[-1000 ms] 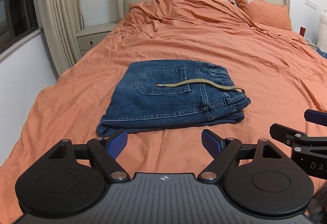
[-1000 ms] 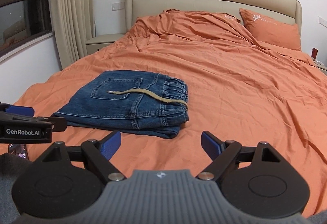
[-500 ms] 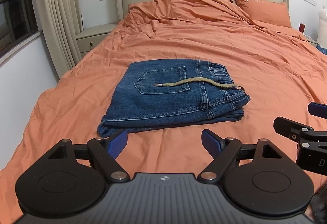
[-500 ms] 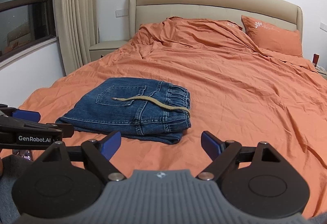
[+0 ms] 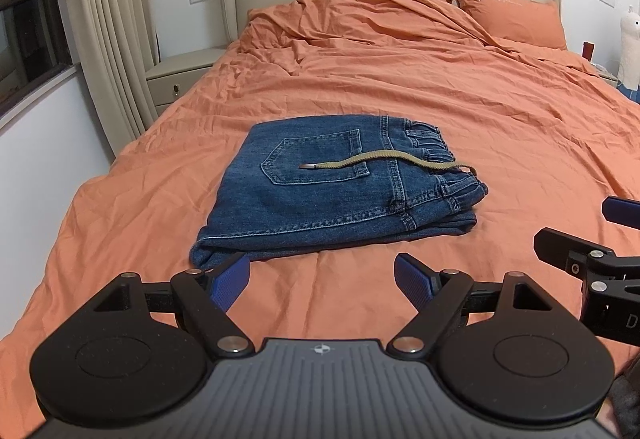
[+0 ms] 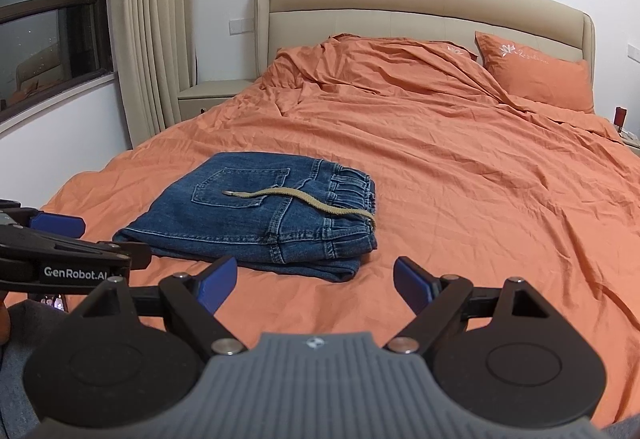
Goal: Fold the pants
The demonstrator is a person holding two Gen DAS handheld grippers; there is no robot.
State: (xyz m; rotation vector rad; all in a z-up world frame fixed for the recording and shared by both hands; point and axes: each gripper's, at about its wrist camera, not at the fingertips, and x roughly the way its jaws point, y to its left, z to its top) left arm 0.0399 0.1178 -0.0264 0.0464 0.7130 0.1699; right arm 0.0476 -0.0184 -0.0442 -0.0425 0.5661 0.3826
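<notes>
Left gripper (image 5: 322, 275), right gripper (image 6: 314, 278): both spread wide, empty, lower frame, short of pants (image 5: 336, 195). Pants: denim, folded compact, centre frame on orange bed (image 5: 500, 111); drawstring (image 5: 384, 161) loose across back pocket. Task judged essentially complete, hence nothing gripped. Legible on left gripper's side: "GenRobot.AI" (image 6: 74, 272).
</notes>
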